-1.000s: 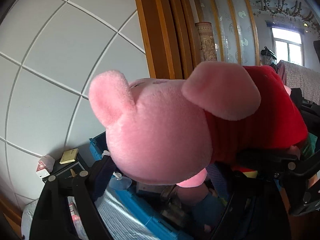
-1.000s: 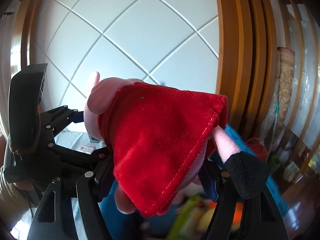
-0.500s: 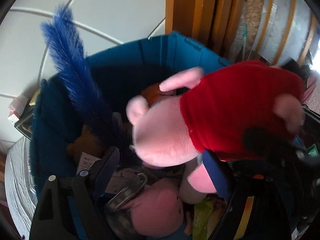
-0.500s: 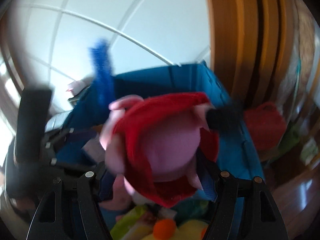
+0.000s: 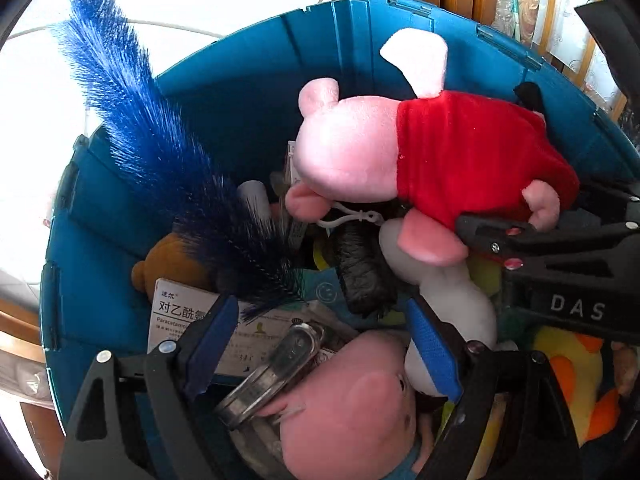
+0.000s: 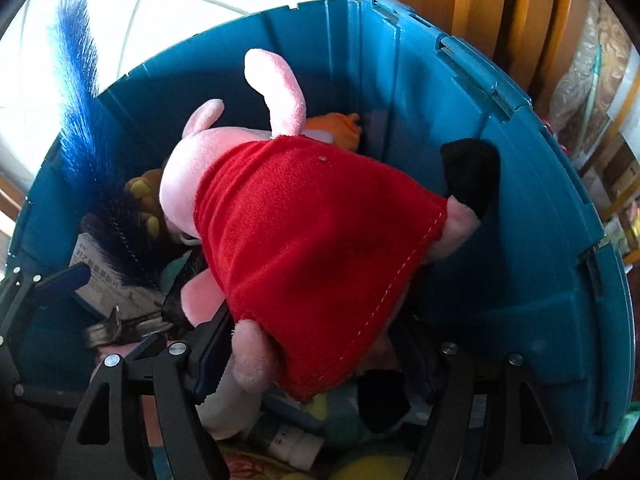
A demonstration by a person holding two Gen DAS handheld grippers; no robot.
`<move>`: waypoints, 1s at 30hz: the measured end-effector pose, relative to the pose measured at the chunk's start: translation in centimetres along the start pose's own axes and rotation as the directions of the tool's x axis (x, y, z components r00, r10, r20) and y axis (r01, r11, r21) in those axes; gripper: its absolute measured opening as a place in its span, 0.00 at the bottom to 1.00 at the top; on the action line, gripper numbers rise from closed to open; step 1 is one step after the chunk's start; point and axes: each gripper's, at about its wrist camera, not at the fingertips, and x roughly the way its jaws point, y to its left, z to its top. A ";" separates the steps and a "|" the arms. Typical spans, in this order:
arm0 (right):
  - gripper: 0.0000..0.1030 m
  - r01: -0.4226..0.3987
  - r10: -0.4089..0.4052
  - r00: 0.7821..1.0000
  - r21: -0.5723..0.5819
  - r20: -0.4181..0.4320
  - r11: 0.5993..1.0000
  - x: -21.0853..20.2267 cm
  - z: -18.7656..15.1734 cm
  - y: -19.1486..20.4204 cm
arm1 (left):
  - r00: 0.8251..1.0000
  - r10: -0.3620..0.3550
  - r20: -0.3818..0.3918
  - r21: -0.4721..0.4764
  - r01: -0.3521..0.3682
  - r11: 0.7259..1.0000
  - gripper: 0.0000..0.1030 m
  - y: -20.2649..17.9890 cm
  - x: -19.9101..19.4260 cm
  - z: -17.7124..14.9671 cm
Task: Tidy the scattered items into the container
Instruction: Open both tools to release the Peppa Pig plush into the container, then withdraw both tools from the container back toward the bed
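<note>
- At the upper left of the left wrist view, the blue feather duster [image 5: 160,152] stands up out of the teal bin [image 5: 248,80], leaning on its left wall because it is too long to lie flat.
- At the lower centre, your left gripper [image 5: 320,344] points down into the bin with its tongs spread and nothing between them, above a medicine box [image 5: 180,316] and a metal clip [image 5: 276,364].
- At centre right, the pig plush [image 5: 420,152] in its red dress hangs inside the bin, above the pile, so a release should drop it in.
- At the lower centre of the right wrist view, your right gripper [image 6: 316,356] pinches the plush by the hem end, angled down over the rim.
</note>
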 end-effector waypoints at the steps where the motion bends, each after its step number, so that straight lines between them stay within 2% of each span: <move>1: 0.71 0.009 -0.009 1.000 -0.007 -0.002 1.000 0.1 -0.2 0.1 | 1.000 -0.002 0.000 0.000 0.002 1.000 0.83 -0.1 -0.1 -0.2; 5: 0.72 0.030 -0.031 1.000 -0.024 -0.007 0.999 0.1 -0.7 0.3 | 1.000 0.006 0.018 0.007 -0.006 1.000 0.83 -0.4 -0.7 -0.9; 7: 0.78 0.039 -0.039 0.999 -0.017 0.014 0.999 -0.8 -0.7 0.1 | 0.999 0.001 0.041 0.008 -0.002 1.000 0.83 -0.5 -1.5 -1.1; 12: 0.85 0.087 -0.084 0.990 -0.026 0.111 0.996 -6.0 -1.5 -0.1 | 0.994 0.028 0.109 0.002 -0.028 1.000 0.83 -0.5 -4.7 -2.5; 15: 0.85 0.120 -0.111 0.982 -0.053 0.154 0.991 -9.1 -3.0 0.0 | 0.989 -0.005 0.149 -0.022 0.008 1.000 0.83 -0.4 -7.2 -3.2; 18: 0.85 0.123 -0.106 0.976 -0.084 0.193 0.989 -11.5 -4.9 0.5 | 0.984 -0.015 0.179 -0.030 0.021 0.999 0.84 -1.0 -9.5 -4.2; 21: 0.86 0.124 -0.096 0.969 -0.112 0.226 0.986 -14.6 -7.4 1.5 | 0.979 -0.009 0.203 -0.045 0.019 0.999 0.84 -0.4 -11.2 -6.5; 25: 0.93 0.128 -0.079 0.955 -0.155 0.286 0.980 -16.9 -11.4 2.7 | 0.971 0.029 0.237 -0.077 -0.011 0.997 0.84 -0.1 -13.8 -9.9; 30: 0.96 0.095 -0.043 0.937 -0.137 0.346 0.986 -19.1 -16.2 4.5 | 0.950 0.051 0.307 -0.101 -0.021 0.995 0.84 -0.6 -16.5 -14.5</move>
